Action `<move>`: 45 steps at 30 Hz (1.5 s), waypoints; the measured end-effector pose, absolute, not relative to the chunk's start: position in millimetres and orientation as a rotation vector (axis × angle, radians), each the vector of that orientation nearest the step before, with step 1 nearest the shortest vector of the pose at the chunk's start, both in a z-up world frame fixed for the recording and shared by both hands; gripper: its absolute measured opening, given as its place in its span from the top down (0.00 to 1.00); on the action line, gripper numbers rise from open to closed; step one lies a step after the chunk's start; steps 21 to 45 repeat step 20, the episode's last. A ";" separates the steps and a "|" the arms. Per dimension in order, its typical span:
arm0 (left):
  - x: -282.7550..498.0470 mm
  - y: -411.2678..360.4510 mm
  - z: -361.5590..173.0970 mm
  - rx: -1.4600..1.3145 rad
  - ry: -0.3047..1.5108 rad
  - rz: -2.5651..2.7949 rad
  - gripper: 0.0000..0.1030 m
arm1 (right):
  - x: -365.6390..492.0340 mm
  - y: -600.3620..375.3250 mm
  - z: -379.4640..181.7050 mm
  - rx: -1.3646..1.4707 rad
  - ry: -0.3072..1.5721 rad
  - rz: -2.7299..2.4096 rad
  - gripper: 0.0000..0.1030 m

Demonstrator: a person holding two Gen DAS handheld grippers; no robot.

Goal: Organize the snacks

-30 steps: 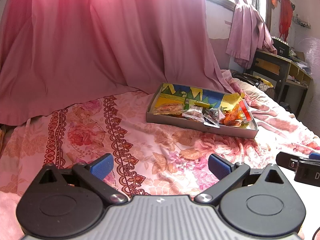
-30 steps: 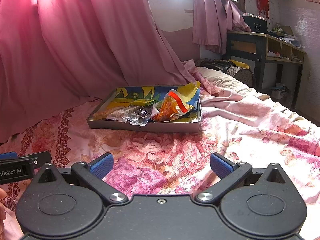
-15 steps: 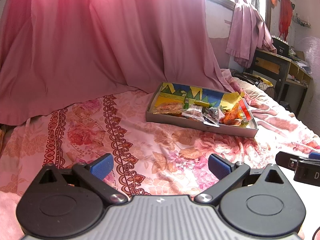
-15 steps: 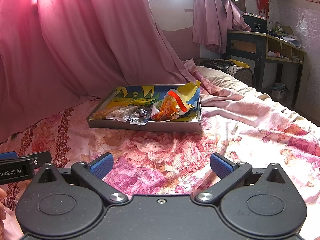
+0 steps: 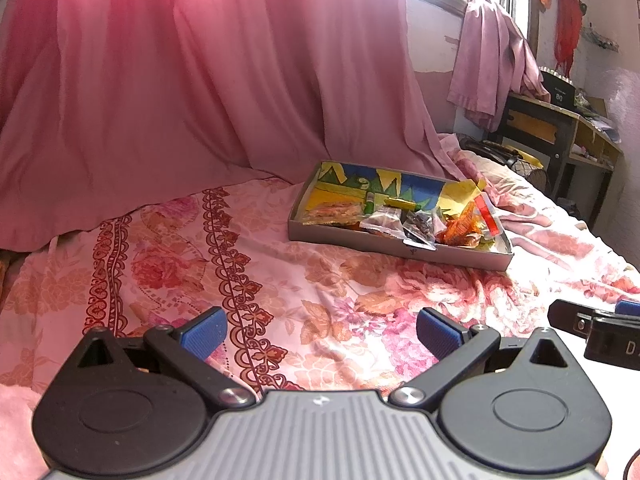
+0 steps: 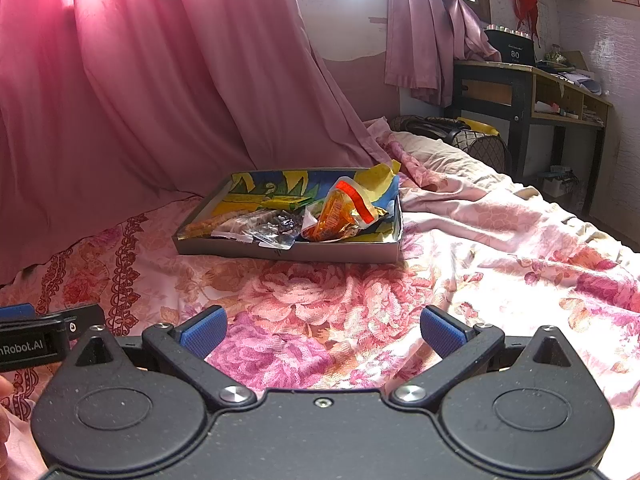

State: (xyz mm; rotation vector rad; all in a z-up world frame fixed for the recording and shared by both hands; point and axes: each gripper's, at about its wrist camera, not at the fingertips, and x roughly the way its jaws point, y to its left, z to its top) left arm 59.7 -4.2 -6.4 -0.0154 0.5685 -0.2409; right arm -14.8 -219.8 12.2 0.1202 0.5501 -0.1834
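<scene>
A shallow grey cardboard box (image 5: pixel 360 240) (image 6: pixel 320 252) with a bright yellow, blue and green lining lies on the floral bedsheet. Several snack packets sit inside: an orange bag with a red strip (image 6: pixel 340 216) (image 5: pixel 464 228), clear bags of dark pieces (image 6: pixel 276 228) (image 5: pixel 420 224), and a flat orange-yellow packet (image 5: pixel 332 212) at the left. My left gripper (image 5: pixel 320 326) hovers open over the sheet well short of the box, empty. My right gripper (image 6: pixel 322 326) is likewise open and empty, nearer the box's front wall.
A pink curtain (image 5: pixel 200 80) hangs behind the bed. A dark desk with shelves (image 6: pixel 532 92) stands at the right, a woven basket (image 6: pixel 480 140) by it. Rumpled sheet (image 6: pixel 500 216) lies right of the box. Each view shows the other gripper's body at its edge (image 5: pixel 592 324) (image 6: pixel 36 336).
Both views shift only slightly; the box sits a touch higher in frame. Grippers stay open and nothing was picked up.
</scene>
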 end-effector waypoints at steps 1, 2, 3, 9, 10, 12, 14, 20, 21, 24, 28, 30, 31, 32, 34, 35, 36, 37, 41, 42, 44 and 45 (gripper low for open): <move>58.9 -5.1 -5.8 -0.010 0.567 -0.243 0.00 | -15.2 -219.9 11.7 0.120 0.550 -0.184 0.01; 58.0 -5.8 -5.6 -0.005 0.568 -0.243 0.00 | -14.7 -219.8 12.2 0.120 0.551 -0.184 0.01; 59.1 -6.7 -4.7 0.001 0.571 -0.242 0.00 | -14.7 -219.7 12.2 0.120 0.551 -0.184 0.01; 61.1 -6.5 -2.8 -0.004 0.598 -0.247 0.00 | -14.6 -219.7 12.2 0.120 0.552 -0.184 0.01; 62.0 -5.1 -2.7 -0.017 0.603 -0.248 0.00 | -14.5 -219.7 12.2 0.120 0.552 -0.184 0.01; 64.4 -2.3 -2.8 -0.039 0.616 -0.244 0.00 | -14.4 -219.6 12.2 0.119 0.552 -0.184 0.01; 65.4 -0.4 -3.3 -0.046 0.623 -0.233 0.00 | -14.3 -219.5 12.2 0.119 0.553 -0.184 0.01; 65.7 -0.5 -2.1 -0.039 0.619 -0.233 0.00 | -13.8 -219.0 12.3 0.118 0.554 -0.184 0.01; 65.7 -0.5 -2.1 -0.039 0.619 -0.233 0.00 | -13.8 -219.0 12.3 0.118 0.554 -0.184 0.01; 65.7 -0.5 -2.1 -0.039 0.619 -0.233 0.00 | -13.8 -219.0 12.3 0.118 0.554 -0.184 0.01; 65.7 -0.5 -2.1 -0.039 0.619 -0.233 0.00 | -13.8 -219.0 12.3 0.118 0.554 -0.184 0.01; 65.7 -0.5 -2.1 -0.039 0.619 -0.233 0.00 | -13.8 -219.0 12.3 0.118 0.554 -0.184 0.01; 65.7 -0.5 -2.1 -0.039 0.619 -0.233 0.00 | -13.8 -219.0 12.3 0.118 0.554 -0.184 0.01; 65.7 -0.5 -2.1 -0.039 0.619 -0.233 0.00 | -13.8 -219.0 12.3 0.118 0.554 -0.184 0.01; 65.7 -0.5 -2.1 -0.039 0.619 -0.233 0.00 | -13.8 -219.0 12.3 0.118 0.554 -0.184 0.01; 65.7 -0.5 -2.1 -0.039 0.619 -0.233 0.00 | -13.8 -219.0 12.3 0.118 0.554 -0.184 0.01; 65.7 -0.5 -2.1 -0.039 0.619 -0.233 0.00 | -13.8 -219.0 12.3 0.118 0.554 -0.184 0.01; 65.7 -0.5 -2.1 -0.039 0.619 -0.233 0.00 | -13.8 -219.0 12.3 0.118 0.554 -0.184 0.01; 65.7 -0.5 -2.1 -0.039 0.619 -0.233 0.00 | -13.8 -219.0 12.3 0.118 0.554 -0.184 0.01; 65.7 -0.5 -2.1 -0.039 0.619 -0.233 0.00 | -13.8 -219.0 12.3 0.118 0.554 -0.184 0.01; 65.7 -0.5 -2.1 -0.039 0.619 -0.233 0.00 | -13.8 -219.0 12.3 0.118 0.554 -0.184 0.01; 65.7 -0.5 -2.1 -0.039 0.619 -0.233 0.00 | -13.8 -219.0 12.3 0.118 0.554 -0.184 0.01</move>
